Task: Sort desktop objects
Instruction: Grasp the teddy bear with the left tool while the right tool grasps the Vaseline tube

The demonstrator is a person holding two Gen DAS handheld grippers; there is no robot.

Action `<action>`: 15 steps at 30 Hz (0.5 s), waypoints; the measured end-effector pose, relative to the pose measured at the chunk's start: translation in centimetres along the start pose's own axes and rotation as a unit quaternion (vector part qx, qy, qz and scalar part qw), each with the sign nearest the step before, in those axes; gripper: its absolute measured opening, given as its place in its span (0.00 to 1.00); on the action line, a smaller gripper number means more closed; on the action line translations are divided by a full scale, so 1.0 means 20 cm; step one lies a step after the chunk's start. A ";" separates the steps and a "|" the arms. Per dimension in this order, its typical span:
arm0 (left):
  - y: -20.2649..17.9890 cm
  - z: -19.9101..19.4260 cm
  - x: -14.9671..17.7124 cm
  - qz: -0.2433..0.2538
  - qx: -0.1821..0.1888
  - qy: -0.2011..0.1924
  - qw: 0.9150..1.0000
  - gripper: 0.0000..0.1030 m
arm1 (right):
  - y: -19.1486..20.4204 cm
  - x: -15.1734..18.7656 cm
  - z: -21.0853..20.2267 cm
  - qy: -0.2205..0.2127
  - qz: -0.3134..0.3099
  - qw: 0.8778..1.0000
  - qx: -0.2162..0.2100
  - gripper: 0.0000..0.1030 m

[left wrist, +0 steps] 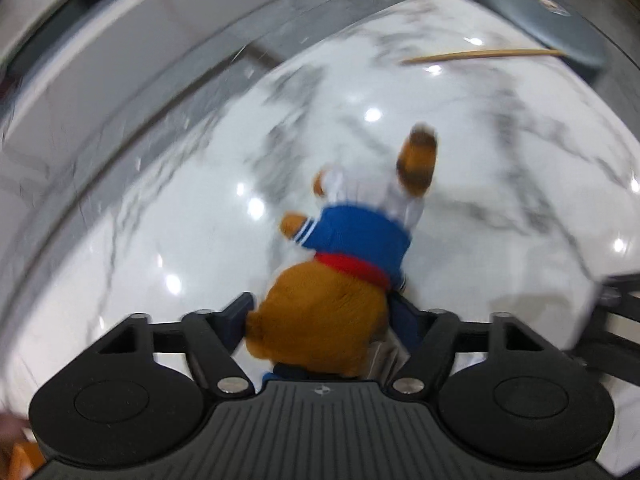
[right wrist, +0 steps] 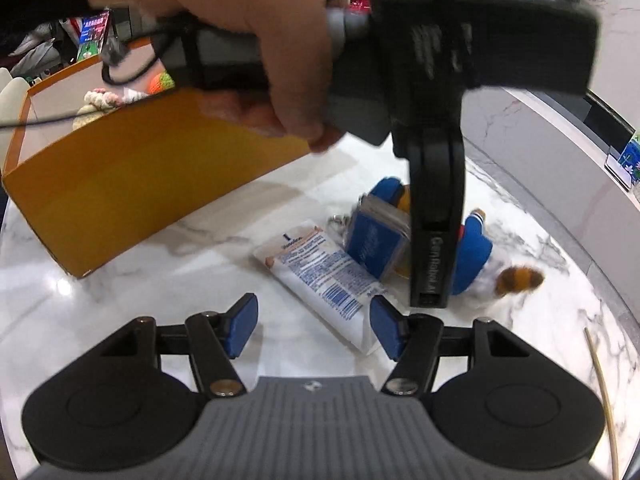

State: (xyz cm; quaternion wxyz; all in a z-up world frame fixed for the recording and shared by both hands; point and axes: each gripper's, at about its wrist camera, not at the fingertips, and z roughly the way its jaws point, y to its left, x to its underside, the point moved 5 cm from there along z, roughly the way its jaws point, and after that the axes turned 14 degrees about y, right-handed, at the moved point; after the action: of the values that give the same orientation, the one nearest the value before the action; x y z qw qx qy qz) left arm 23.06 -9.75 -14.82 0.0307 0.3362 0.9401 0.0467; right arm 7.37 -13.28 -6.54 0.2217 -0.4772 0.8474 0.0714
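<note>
The plush bear (left wrist: 332, 280) lies on the marble tabletop (left wrist: 180, 220), its brown head between the jaws of the left gripper (left wrist: 320, 316). The fingers bracket the head on both sides, and the left pad (left wrist: 240, 316) looks to be touching fur, yet the picture is blurred and whether the pads press or merely flank it cannot be told. The toy looks light, soft and squashy; it would give under the pads rather than slip, so a hold across the round head or the blue-jacketed torso seems the safest, the thin limbs and the striped tail being too floppy to carry it.

The right gripper (right wrist: 314, 326) hangs empty and parted over the table, its right pad just beside the lower end of a white tube (right wrist: 324, 280). That tube looks pliable and smooth; a grip across its flat middle would likely hold better than one at the crimped end. A blue clear-cased packet (right wrist: 376, 240) leans against the bear.

Count: 1 bear, 1 tube, 1 blue packet, 1 thin wooden stick (left wrist: 480, 55), 1 orange box (right wrist: 132, 184) holding at least 2 knitted toys, and 2 grippers. A person's hand (right wrist: 248, 20) holds the left gripper's handle.
</note>
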 end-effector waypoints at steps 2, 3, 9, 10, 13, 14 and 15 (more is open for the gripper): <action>0.08 0.03 0.00 -0.046 0.032 -0.005 0.998 0.83 | 0.00 -0.02 0.00 -0.007 0.005 1.000 0.006 0.63; 0.11 0.04 0.00 -0.069 0.052 -0.004 0.996 0.83 | 0.00 -0.03 0.01 -0.010 0.005 1.000 0.011 0.64; 0.25 0.06 0.01 -0.125 0.051 -0.005 0.991 0.75 | 0.06 -0.05 0.10 -0.001 -0.031 0.999 0.033 0.65; 0.26 0.07 0.02 -0.128 0.051 -0.005 0.990 0.75 | 0.07 -0.06 0.13 0.000 -0.036 0.999 0.036 0.66; 0.28 0.07 0.03 -0.133 0.049 -0.007 0.990 0.75 | 0.10 -0.08 0.17 -0.005 -0.043 0.998 0.054 0.77; 0.28 0.07 0.04 -0.132 0.048 -0.007 0.990 0.75 | 0.11 -0.08 0.19 -0.004 -0.047 0.997 0.057 0.83; 0.29 0.07 0.04 -0.132 0.048 -0.007 0.990 0.76 | 0.12 -0.08 0.20 -0.002 -0.051 0.997 0.057 0.86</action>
State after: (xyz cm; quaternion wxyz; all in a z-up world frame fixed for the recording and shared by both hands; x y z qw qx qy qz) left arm 26.18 -4.75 -15.57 0.0268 0.2109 0.9771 -0.0049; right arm 7.39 -9.43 -9.65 0.2538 -0.5064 0.8240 0.0123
